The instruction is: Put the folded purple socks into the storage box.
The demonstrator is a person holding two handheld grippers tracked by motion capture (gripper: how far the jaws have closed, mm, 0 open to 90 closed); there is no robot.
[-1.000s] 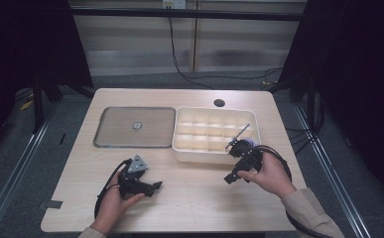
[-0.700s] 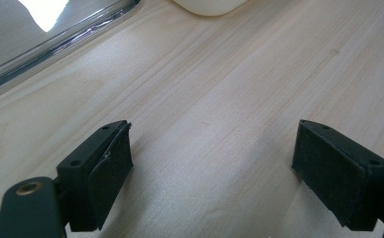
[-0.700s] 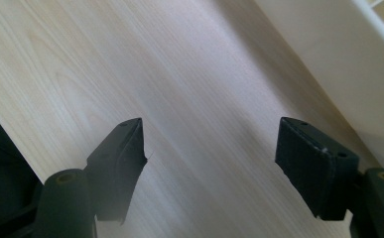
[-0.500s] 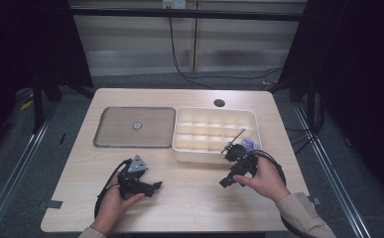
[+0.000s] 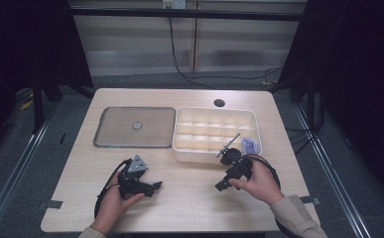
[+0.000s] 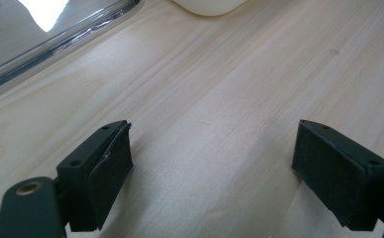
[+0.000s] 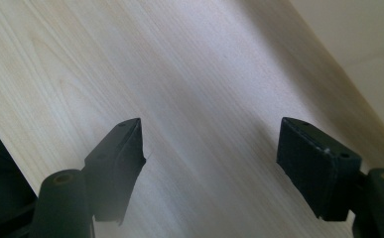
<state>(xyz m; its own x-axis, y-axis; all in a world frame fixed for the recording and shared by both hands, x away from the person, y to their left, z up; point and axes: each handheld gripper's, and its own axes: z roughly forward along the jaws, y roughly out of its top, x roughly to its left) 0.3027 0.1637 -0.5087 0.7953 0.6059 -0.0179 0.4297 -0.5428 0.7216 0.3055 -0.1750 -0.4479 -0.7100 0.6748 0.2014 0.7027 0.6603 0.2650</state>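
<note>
A hand holds my left gripper (image 5: 155, 186) low over the wooden table (image 5: 189, 198) near its front left, pointing right. Its jaws stand wide apart with only bare wood between them, and the same gripper (image 6: 212, 173) is open in the left gripper view. My right gripper (image 5: 221, 186) sits in the other hand just in front of the white compartment tray (image 5: 214, 131), pointing down and left at the table. In the right gripper view this gripper (image 7: 209, 163) is open over bare wood, with nothing between the pads.
A flat metal tray (image 5: 135, 128) with a small round thing (image 5: 137, 125) at its middle lies at the back left. The compartment tray holds a thin metal rod (image 5: 229, 145) and a bluish item (image 5: 249, 145) at its right end. A dark hole (image 5: 219, 103) marks the table's far side.
My right gripper has drifted down and toward the front left, away from the white tray's front wall. The left gripper has kept still.
</note>
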